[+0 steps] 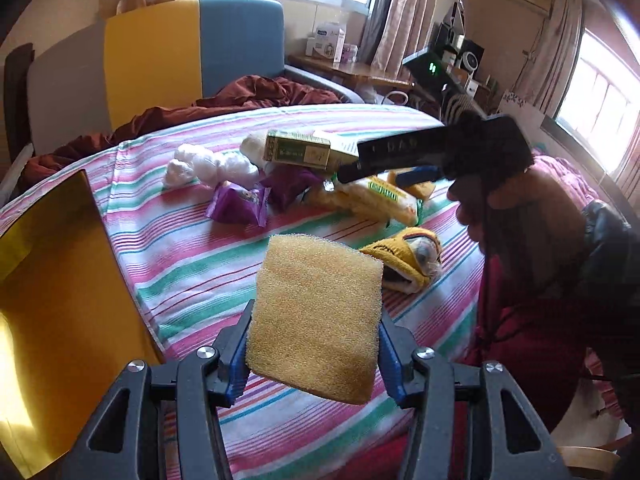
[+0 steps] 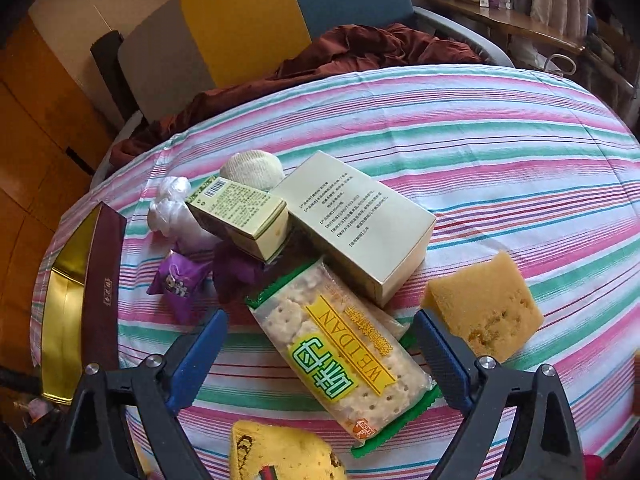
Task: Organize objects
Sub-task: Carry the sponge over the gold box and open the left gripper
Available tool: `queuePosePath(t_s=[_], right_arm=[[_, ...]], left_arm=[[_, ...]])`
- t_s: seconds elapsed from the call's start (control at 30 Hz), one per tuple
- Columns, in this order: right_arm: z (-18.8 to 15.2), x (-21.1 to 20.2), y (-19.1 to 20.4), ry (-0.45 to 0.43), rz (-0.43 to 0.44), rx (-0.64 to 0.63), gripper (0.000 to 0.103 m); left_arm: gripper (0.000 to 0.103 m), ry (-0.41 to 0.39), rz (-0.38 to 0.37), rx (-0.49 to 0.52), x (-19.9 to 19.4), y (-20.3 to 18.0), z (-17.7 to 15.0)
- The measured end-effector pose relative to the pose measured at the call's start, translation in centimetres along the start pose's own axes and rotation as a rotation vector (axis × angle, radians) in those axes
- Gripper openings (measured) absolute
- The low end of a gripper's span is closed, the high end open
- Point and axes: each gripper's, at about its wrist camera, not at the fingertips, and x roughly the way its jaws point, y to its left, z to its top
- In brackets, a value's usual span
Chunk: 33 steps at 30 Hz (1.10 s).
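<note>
Clamped between my left gripper's (image 1: 313,354) blue pads, the sponge (image 1: 316,320) stands tilted above the near part of the striped bed (image 1: 192,264), clear of the sheet. Left of it I see the gold tray (image 1: 60,320) at the bed's left edge. Just beyond the sponge lies a yellow knit toy (image 1: 408,258). Farther in, a pile holds purple packets (image 1: 240,202), white bags (image 1: 208,166), a cracker pack (image 1: 372,198) and a green box (image 1: 300,150). From the right side my right hand (image 1: 516,216) reaches in level over the pile, holding the right gripper (image 1: 432,152), which points left; from here I cannot tell how its jaws stand.

From the right wrist view, the right gripper (image 2: 320,356) hangs over the cracker pack (image 2: 344,356), jaws wide apart and the pack lying between the fingers (image 2: 200,356), untouched as far as I can tell. A second sponge (image 2: 486,306) rests just beside the right finger. Beyond the pack sit a cream box (image 2: 360,224), the green box (image 2: 240,216), the white bags (image 2: 172,208), a purple packet (image 2: 182,280) and a white ball (image 2: 252,168). The tray (image 2: 68,304) lies at the bed's left edge.
</note>
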Motion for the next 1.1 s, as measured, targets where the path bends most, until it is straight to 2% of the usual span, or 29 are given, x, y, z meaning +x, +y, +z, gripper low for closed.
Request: queuePosePath(t_s=[0.07, 0.17, 0.27, 0.3, 0.33, 0.5, 0.63, 0.77, 1.1], right_arm=[[-0.1, 0.3, 0.0, 0.016, -0.013, -0.007, 0.094], [-0.3, 0.9, 0.2, 0.041, -0.036, -0.028, 0.081], [-0.5, 1.2, 0.6, 0.046, -0.084, -0.069, 0.063], [-0.6, 1.1, 0.8, 0.040, -0.098, -0.086, 0.053], [-0.6, 1.1, 0.9, 0.036, -0.109, -0.097, 0.049], [-0.8, 1.1, 1.4, 0.028, -0.138, -0.139, 0.048], [-0.9, 0.9, 2.0, 0.021, -0.127, -0.168, 0.048], [-1.1, 0.5, 2.6, 0.005, -0.087, -0.198, 0.048], [-1.5, 0.5, 4.0, -0.008, -0.066, -0.256, 0.048]], left_arm=[[0.053, -0.016, 0.002, -0.023, -0.9, 0.6, -0.1], [0.053, -0.042, 0.017, -0.066, -2.6, 2.3, -0.4], [0.053, -0.064, 0.048, -0.114, -4.3, 4.2, -1.0], [0.053, -0.074, 0.069, -0.133, -5.0, 5.2, -1.2], [0.053, -0.083, 0.095, -0.156, -5.7, 6.4, -1.5], [0.053, -0.102, 0.250, -0.290, -8.7, 12.7, -2.7], [0.053, -0.078, 0.346, -0.416, -9.6, 18.3, -3.5], [0.053, -0.057, 0.392, -0.518, -9.6, 23.0, -4.1], [0.053, -0.047, 0.452, -0.551, -8.1, 27.8, -3.1]])
